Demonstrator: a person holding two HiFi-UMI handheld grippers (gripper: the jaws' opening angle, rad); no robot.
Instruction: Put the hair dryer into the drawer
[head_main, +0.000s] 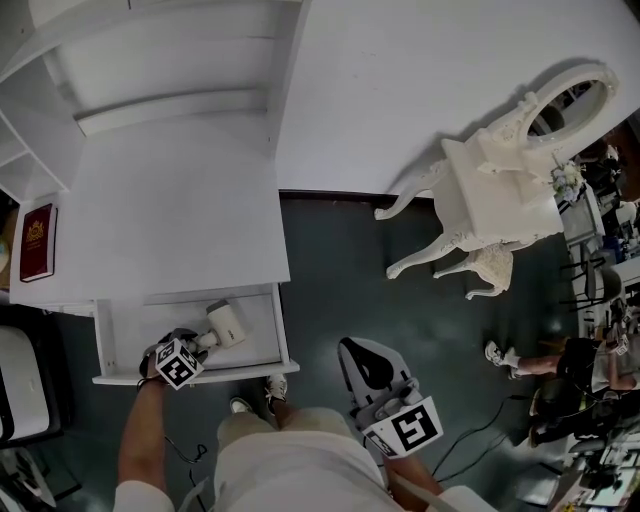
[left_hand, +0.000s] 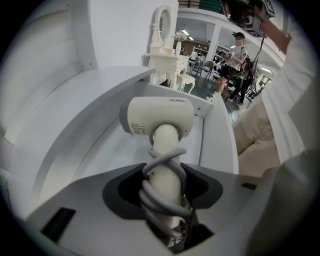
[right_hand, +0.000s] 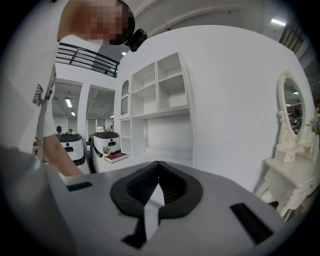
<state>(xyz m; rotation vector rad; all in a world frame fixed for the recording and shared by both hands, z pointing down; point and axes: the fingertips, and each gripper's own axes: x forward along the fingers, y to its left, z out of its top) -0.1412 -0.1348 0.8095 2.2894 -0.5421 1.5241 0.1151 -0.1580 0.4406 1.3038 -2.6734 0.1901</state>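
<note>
Room: a bright white showroom space with a dark grey-green floor (head_main: 330, 260). A plain white cabinet (head_main: 170, 200) stands at the left, and an ornate white dressing table with an oval mirror (head_main: 500, 190) stands well apart at the right.
Cabinet top: a dark red hardback book (head_main: 38, 243) lies near its left edge.
Drawer: a shallow white pull-out drawer (head_main: 255, 345) is open from the cabinet front, toward the person.
Task item: a white hair dryer with a rounded barrel (head_main: 225, 323) (left_hand: 157, 117) has a grey cord (left_hand: 160, 195) wound round its handle. Its barrel lies within the drawer's outline, near the right wall. Whether it rests on the drawer floor cannot be told.
Left gripper (head_main: 195, 348) (left_hand: 165, 175): it points steeply down into the drawer, with its jaws clamped on the cord-wrapped handle.
Right gripper (head_main: 365, 368) (right_hand: 156, 172): it is held over the floor, well apart from the drawer. Its jaws are together with nothing between them.
Done: the drawer is open and the dryer has been carried inside its walls.
Left, as judged: set the dryer down flat, part the jaws, and lift the gripper clear — the placing step is close to complete. Closing the drawer is not named in the task.
Risk: the barrel sits close to the right wall and may knock against it on release.
</note>
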